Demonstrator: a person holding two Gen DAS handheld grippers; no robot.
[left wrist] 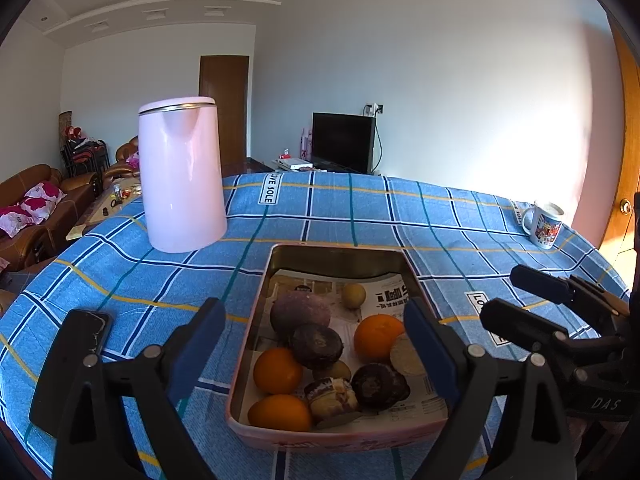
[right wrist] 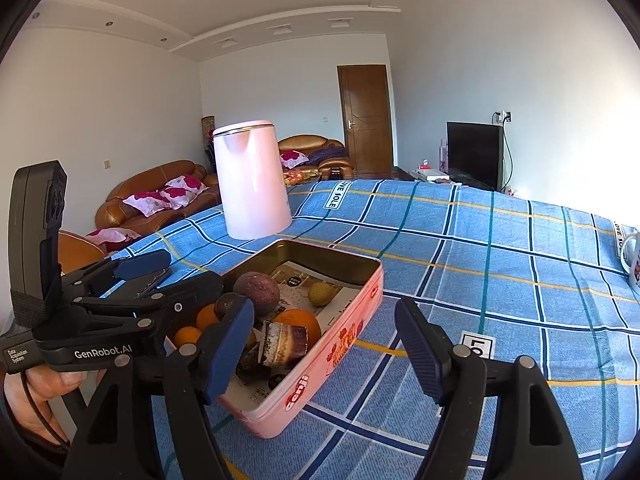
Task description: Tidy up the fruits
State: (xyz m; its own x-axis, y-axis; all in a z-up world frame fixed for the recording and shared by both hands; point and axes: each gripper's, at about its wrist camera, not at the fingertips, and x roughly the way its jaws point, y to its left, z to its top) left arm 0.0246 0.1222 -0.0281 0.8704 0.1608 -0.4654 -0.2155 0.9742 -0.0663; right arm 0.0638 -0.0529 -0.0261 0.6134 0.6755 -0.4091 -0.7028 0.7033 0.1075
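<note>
We see a pink rectangular tin [left wrist: 240, 392] lined with newspaper, resting on the blue plaid cloth of the tabletop [left wrist: 400, 216], in front of a pale pink kettle [left wrist: 182, 176]. Inside it lies a crowd of fruit: we count three oranges, one at the right [left wrist: 378, 336] and two at the near left [left wrist: 277, 370] [left wrist: 280, 412]; one large dull purple fruit [left wrist: 300, 312]; two dark, wrinkled round fruits [left wrist: 316, 345] [left wrist: 378, 384]; one small yellow fruit [left wrist: 353, 295] toward the far end; and one cracked, brown-and-white piece [left wrist: 332, 398] near the front rim. A pale round fruit [left wrist: 404, 354] sits half hidden behind a blue pad, so we cannot tell what it is. One printed mug [left wrist: 546, 224] stands well apart at the far right, and one dark phone [left wrist: 86, 332] lies at the near left. Our left gripper [left wrist: 316, 344] hovers over the tin with its jaws spread wide, holding nothing. Our right gripper [right wrist: 324, 344] is likewise spread wide and empty, its left pad over the tin's near corner, its right pad above bare cloth.
</note>
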